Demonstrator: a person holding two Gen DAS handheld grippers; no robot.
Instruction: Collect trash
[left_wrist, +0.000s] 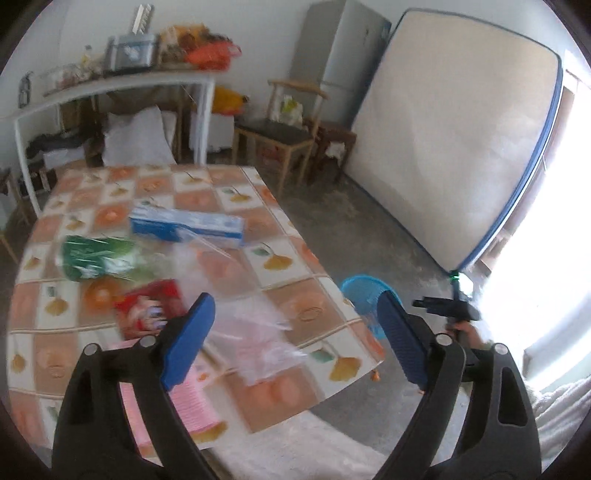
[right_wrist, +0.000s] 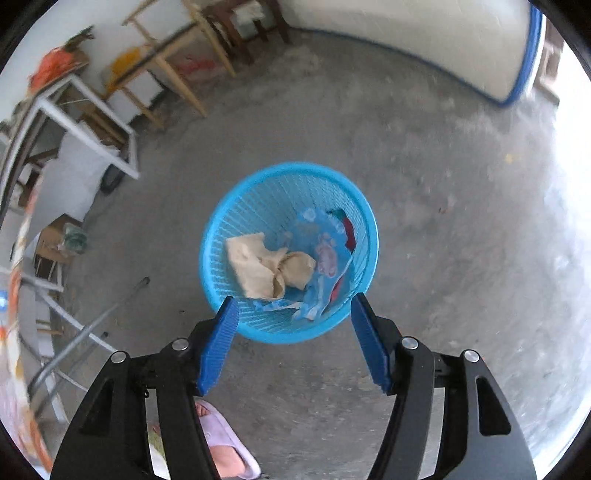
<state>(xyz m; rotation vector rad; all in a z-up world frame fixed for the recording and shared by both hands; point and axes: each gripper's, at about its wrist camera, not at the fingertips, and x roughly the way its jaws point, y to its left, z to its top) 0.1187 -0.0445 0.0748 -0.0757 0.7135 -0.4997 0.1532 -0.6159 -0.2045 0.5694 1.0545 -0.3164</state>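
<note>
Blue basket (right_wrist: 288, 251) on the floor below my right gripper (right_wrist: 291, 343), jaws spread and empty.

My left gripper (left_wrist: 295, 332) hangs over the worktop (left_wrist: 288, 266), jaws wide, nothing between them. Trash still lies there: a clear bag (left_wrist: 255, 325), a green wrapper (left_wrist: 96, 256), a red packet (left_wrist: 147, 306) and a blue box (left_wrist: 184, 225). Film looks light, limp and slippery, so I'd pinch a bunched fold; the box seems stiffer, best taken across its narrow sides.

A mattress (left_wrist: 454, 147) with blue piping leans upright against the wall beyond the surface's far right corner. A wooden chair (left_wrist: 280, 129) stands past the far edge, beside a grey fridge (left_wrist: 340, 48), on bare concrete floor (right_wrist: 443, 221).
</note>
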